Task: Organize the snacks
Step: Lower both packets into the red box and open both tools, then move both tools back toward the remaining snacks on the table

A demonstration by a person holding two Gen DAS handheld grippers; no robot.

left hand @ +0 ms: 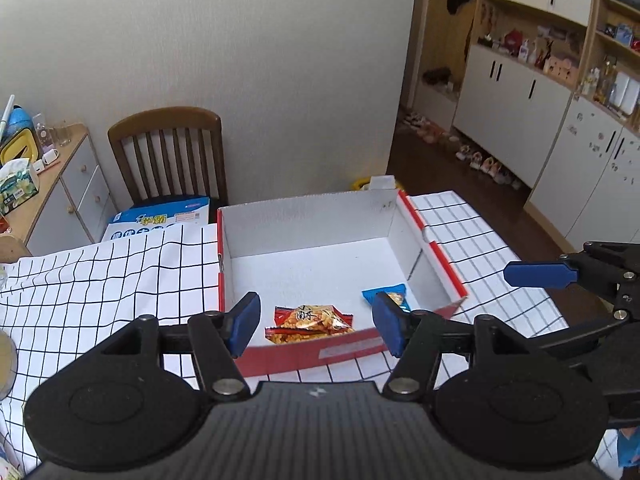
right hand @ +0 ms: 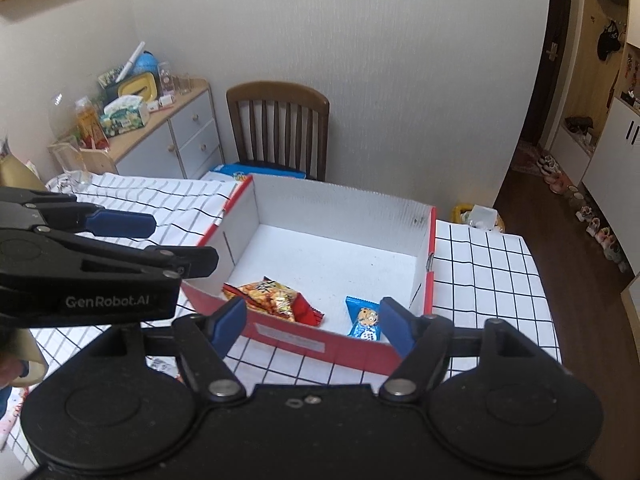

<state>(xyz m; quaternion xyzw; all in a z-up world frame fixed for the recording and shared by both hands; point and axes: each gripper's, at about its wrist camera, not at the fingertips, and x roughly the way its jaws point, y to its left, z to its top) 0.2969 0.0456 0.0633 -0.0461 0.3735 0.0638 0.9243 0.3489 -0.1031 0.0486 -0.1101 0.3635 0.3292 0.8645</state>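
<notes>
A red cardboard box with a white inside (left hand: 308,208) (right hand: 340,204) stands on the checked tablecloth. In it lie an orange-red snack packet (left hand: 310,319) (right hand: 272,298) near the front wall and a small blue packet (left hand: 394,298) (right hand: 365,318) at the front right. My left gripper (left hand: 316,326) is open and empty, held above the box's front edge over the orange packet. My right gripper (right hand: 312,326) is open and empty, above the front edge between the two packets. Each gripper shows at the side of the other's view.
A wooden chair (left hand: 168,152) (right hand: 280,132) stands behind the table with a blue-white box (left hand: 160,218) on its seat. A cluttered sideboard (right hand: 160,120) is at the left. Shoes and white cabinets (left hand: 520,120) line the floor at the right.
</notes>
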